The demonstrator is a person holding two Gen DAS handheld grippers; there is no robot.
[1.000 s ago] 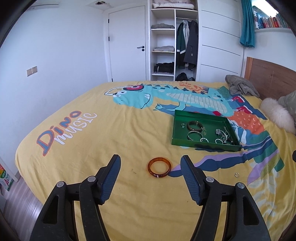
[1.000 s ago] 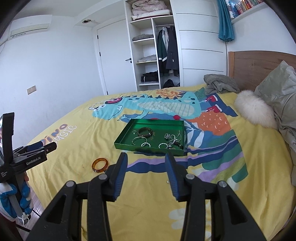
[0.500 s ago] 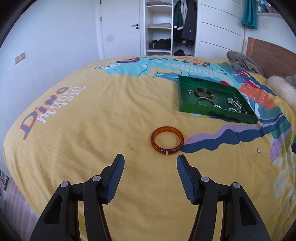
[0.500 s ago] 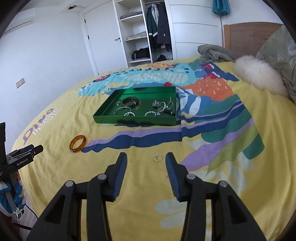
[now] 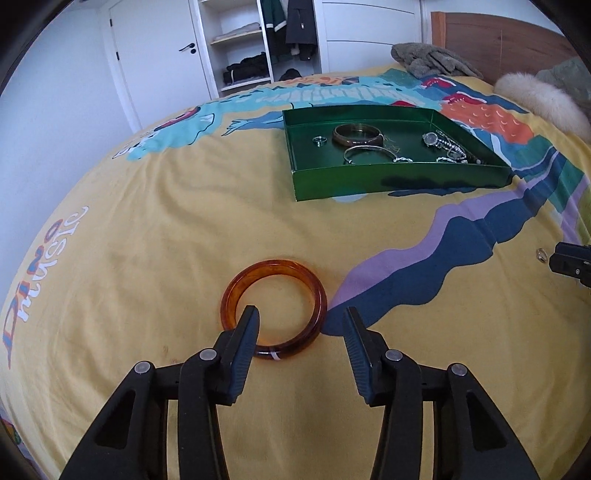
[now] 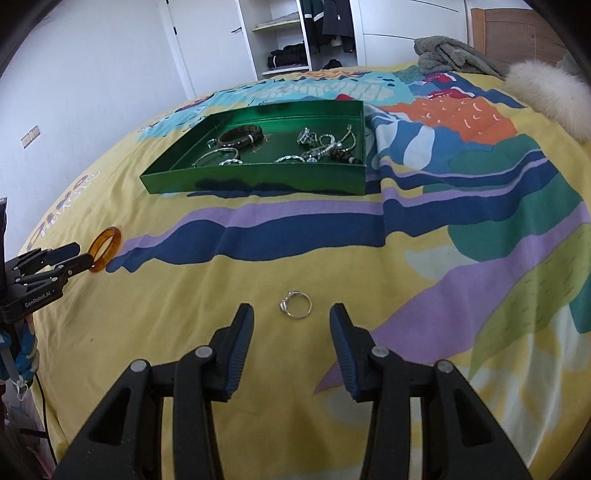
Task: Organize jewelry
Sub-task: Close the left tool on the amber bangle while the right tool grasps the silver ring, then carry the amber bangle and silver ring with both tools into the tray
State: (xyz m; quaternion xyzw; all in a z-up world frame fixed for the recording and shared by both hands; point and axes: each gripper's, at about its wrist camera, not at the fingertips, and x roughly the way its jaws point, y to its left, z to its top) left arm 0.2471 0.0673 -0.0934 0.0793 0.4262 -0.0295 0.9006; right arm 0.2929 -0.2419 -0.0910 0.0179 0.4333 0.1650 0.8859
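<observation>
Two grippers (image 5: 301, 319) (image 6: 291, 317) pitched steeply down over bedspread (image 5: 147, 240)

A home bedroom: a bed (image 5: 147, 221) under a yellow dinosaur-print cover fills the floor, a wooden headboard (image 5: 498, 40) at its far edge, and an open white wardrobe (image 6: 295, 33) behind holds hanging coats and folded clothes, beside a white door (image 5: 155, 55).

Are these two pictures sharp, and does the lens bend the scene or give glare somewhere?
Left wrist view: sharp, the amber bangle crisp; bed edge curves strongly, corners black. Right wrist view: also sharp, the small ring clear; green tray wall shows soft sheen, no harsh glare.
</observation>
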